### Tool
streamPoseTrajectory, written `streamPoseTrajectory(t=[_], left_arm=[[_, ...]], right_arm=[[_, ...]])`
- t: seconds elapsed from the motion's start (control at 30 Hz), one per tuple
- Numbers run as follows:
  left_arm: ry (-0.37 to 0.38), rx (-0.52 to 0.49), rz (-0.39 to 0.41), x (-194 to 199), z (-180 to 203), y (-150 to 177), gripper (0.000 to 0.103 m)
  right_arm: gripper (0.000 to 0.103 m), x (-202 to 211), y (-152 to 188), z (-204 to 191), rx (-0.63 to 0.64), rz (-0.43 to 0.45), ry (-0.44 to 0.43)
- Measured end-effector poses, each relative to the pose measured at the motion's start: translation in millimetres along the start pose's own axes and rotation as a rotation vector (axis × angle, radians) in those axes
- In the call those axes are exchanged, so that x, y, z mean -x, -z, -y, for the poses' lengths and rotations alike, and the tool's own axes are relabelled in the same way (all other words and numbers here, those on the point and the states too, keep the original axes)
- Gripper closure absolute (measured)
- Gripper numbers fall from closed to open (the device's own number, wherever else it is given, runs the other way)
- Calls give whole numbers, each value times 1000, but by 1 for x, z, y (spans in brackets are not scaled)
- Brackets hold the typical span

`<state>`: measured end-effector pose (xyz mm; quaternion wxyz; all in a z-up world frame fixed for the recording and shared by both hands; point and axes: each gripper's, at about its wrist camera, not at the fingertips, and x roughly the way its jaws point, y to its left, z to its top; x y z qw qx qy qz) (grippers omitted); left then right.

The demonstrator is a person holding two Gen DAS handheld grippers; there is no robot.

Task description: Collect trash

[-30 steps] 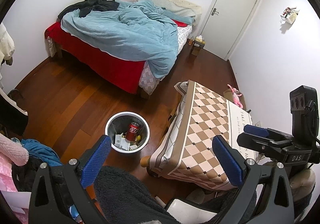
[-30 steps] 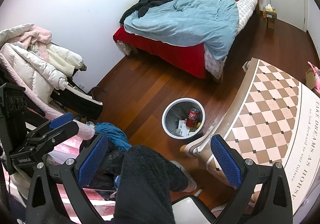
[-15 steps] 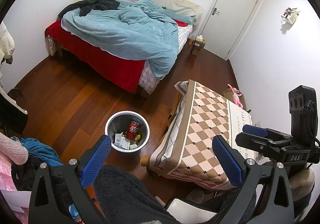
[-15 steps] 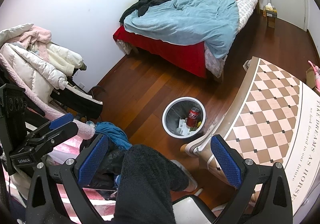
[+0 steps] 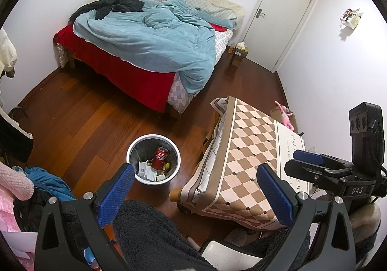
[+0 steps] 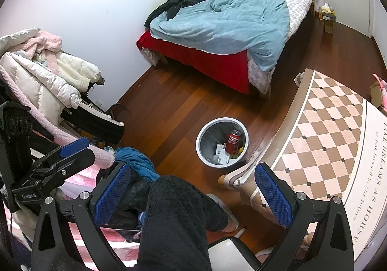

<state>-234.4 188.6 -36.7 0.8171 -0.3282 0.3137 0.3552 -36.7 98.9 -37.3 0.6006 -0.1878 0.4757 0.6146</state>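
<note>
A round white trash bin (image 5: 131, 147) (image 6: 200, 150) stands on the wooden floor beside the table. Inside it lie a red soda can (image 5: 159, 157) (image 6: 233, 142), white paper scraps (image 5: 145, 170) and something yellow. My left gripper (image 5: 194, 192) is open and empty, held high above the floor near the bin. My right gripper (image 6: 191, 192) is open and empty too; it shows at the right edge of the left wrist view (image 5: 312, 162). The left gripper shows at the left of the right wrist view (image 6: 70, 152).
A table with a checkered cloth (image 5: 249, 150) (image 6: 333, 135) stands right of the bin. A bed with a blue duvet (image 5: 154, 38) is behind. Piled coats and clothes (image 6: 41, 77) sit at left. A dark fuzzy trouser leg (image 6: 176, 217) is below the grippers. A closed door (image 5: 280, 14) is at back.
Both grippers stay open and empty. The views have shifted only very slightly; nothing in the room has moved.
</note>
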Motion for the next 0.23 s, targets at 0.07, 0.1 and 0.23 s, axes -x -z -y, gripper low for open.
streamPoseTrajectory(t=[0.07, 0.1, 0.23], left_arm=[[1, 2, 3, 0, 0, 0, 0], [1, 2, 4, 0, 1, 0, 0], [7, 3, -5, -2, 3, 1, 0]], right_arm=[[0, -1, 0, 0, 0, -1, 2], [0, -1, 0, 0, -1, -1, 1], [0, -3, 0, -1, -2, -3, -1]])
